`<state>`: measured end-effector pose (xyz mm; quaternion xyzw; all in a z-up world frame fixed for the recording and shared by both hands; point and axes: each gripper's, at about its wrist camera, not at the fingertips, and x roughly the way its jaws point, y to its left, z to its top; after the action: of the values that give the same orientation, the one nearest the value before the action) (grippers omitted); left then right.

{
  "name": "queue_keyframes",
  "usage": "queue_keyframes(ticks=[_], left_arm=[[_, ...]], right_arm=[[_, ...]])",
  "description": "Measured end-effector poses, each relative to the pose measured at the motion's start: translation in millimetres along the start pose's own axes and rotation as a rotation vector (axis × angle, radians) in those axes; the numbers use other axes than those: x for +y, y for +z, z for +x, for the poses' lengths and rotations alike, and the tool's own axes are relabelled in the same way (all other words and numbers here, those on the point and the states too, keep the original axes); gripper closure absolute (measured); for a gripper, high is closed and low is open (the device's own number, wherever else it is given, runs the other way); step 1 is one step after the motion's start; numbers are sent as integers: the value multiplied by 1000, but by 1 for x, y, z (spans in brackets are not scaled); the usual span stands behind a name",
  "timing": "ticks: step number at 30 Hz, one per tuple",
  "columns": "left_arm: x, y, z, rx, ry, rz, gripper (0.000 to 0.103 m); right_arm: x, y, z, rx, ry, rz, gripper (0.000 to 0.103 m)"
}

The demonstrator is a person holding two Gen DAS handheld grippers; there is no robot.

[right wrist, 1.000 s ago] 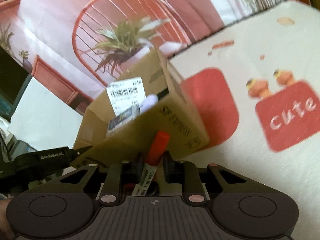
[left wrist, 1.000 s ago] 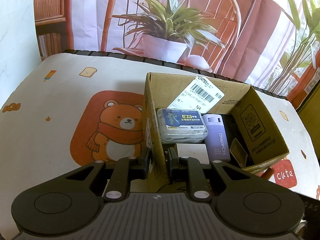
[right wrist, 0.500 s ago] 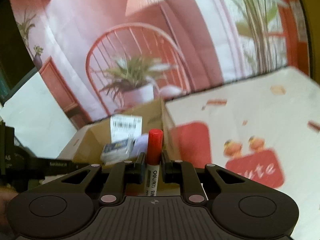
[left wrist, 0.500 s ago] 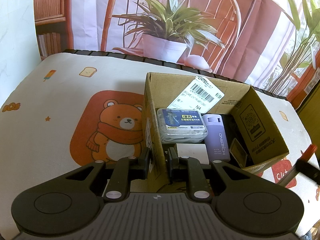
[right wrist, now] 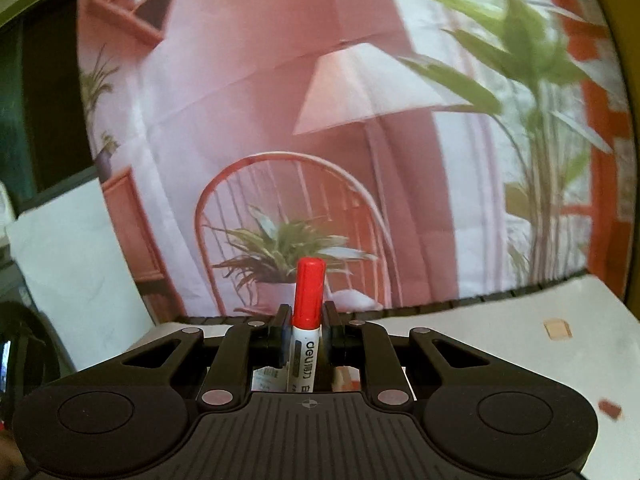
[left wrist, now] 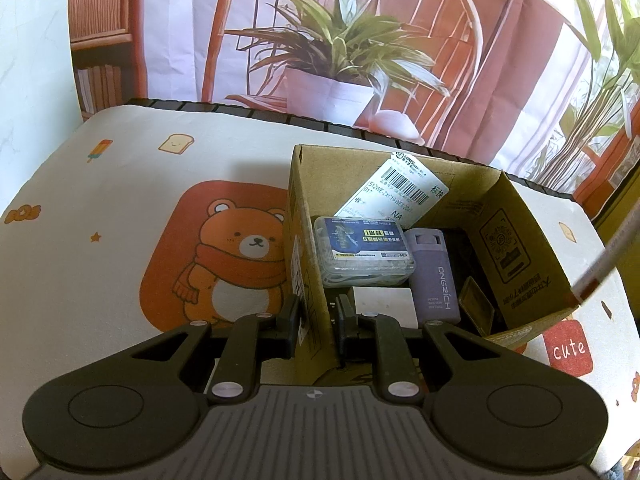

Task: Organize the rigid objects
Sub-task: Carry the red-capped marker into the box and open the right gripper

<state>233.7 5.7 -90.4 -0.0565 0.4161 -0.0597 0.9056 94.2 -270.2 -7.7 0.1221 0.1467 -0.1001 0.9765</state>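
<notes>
An open cardboard box (left wrist: 516,248) stands on the table with its near left wall pinched by my left gripper (left wrist: 316,320), which is shut on it. Inside lie a clear plastic case with a blue label (left wrist: 362,256), a lilac bottle (left wrist: 434,276), a white card (left wrist: 384,300) and dark items. My right gripper (right wrist: 306,330) is shut on a white marker with a red cap (right wrist: 308,300), held upright and pointing at the backdrop. In the left wrist view the marker (left wrist: 608,256) slants in blurred at the right edge, above the box's right corner.
The table wears a cream cloth (left wrist: 100,216) printed with a bear on an orange patch (left wrist: 236,256) and a red "cute" patch (left wrist: 568,348). A printed backdrop with a chair and a potted plant (left wrist: 336,56) hangs behind the table's far edge.
My right gripper has risen and rolled level, so its view lifted off the box to the backdrop. The marker now stands upright and has come in at the right of the left wrist view.
</notes>
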Motion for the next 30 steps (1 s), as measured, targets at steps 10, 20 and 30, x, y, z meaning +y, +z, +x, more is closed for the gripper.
queue_keyframes(ticks=[10,20,30], left_arm=[[0,0,0,0,-1,0,83],[0,0,0,0,-1,1,83],[0,0,0,0,-1,0,83]], right_arm=[[23,-8,37,104,28,-152,88],[61,-27,84,321,28,-392,88],[74,-38,126,432,52,-401,88]])
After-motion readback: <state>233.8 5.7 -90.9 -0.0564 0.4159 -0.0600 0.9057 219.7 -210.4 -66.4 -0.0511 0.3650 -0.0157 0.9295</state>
